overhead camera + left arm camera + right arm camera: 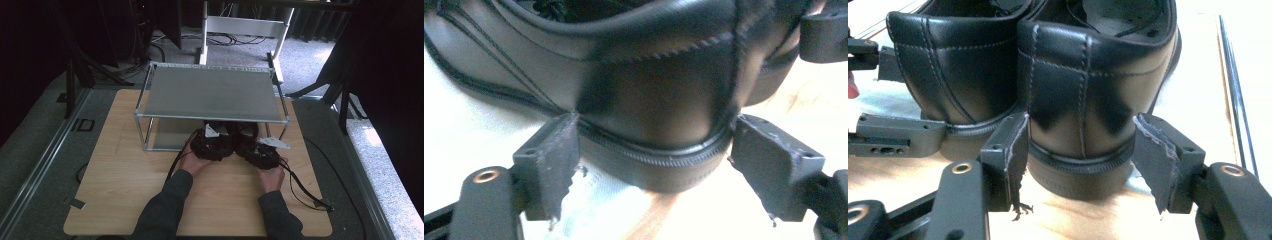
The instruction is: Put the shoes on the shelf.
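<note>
Near the person, the left hand-held gripper (651,165) grasps the heel of the left black shoe (649,90). The right hand-held gripper (1080,150) grasps the right black shoe (1098,85). Both shoes stand side by side on the worktop (125,190), under the metal shelf (210,92).

Two black leather shoes, one (955,70) beside the other (1088,85), stand heels outward under one grey metal shelf rack (210,92). Two black tongs, left (651,150) and right (1078,145), are at those heels. One pale wooden worktop (125,175) carries the rack.
</note>
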Available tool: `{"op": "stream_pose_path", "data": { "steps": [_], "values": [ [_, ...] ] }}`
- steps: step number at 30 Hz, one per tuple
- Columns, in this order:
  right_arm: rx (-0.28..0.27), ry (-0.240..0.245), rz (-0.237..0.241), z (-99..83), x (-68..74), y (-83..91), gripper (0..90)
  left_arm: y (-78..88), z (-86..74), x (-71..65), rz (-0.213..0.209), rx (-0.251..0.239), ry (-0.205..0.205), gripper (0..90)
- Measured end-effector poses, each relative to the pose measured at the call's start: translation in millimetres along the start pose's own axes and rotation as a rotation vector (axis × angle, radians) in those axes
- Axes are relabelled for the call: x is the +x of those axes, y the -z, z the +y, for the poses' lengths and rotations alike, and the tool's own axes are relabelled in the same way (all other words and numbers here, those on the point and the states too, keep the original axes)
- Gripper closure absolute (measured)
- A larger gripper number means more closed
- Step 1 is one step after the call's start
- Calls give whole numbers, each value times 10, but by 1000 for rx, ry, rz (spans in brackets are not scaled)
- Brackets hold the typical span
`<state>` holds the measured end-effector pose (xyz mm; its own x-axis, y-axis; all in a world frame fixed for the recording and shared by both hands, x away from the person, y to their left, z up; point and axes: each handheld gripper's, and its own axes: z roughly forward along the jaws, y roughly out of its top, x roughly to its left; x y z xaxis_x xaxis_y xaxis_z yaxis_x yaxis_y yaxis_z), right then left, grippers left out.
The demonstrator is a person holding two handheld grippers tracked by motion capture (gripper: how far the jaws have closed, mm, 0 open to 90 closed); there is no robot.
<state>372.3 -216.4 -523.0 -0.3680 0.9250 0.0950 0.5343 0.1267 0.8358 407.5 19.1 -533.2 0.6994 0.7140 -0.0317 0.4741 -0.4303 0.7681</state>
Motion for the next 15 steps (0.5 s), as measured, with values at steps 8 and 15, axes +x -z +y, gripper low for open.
{"op": "stream_pose_path", "data": {
  "steps": [8,15],
  "values": [
    [6,72,-7,-27,-34,222,379,185,-168,-101,35,-2,20,317],
    [63,53,-47,-181,-308,357,372,551,-510,-67,87,8,47,331]
  ]
}}
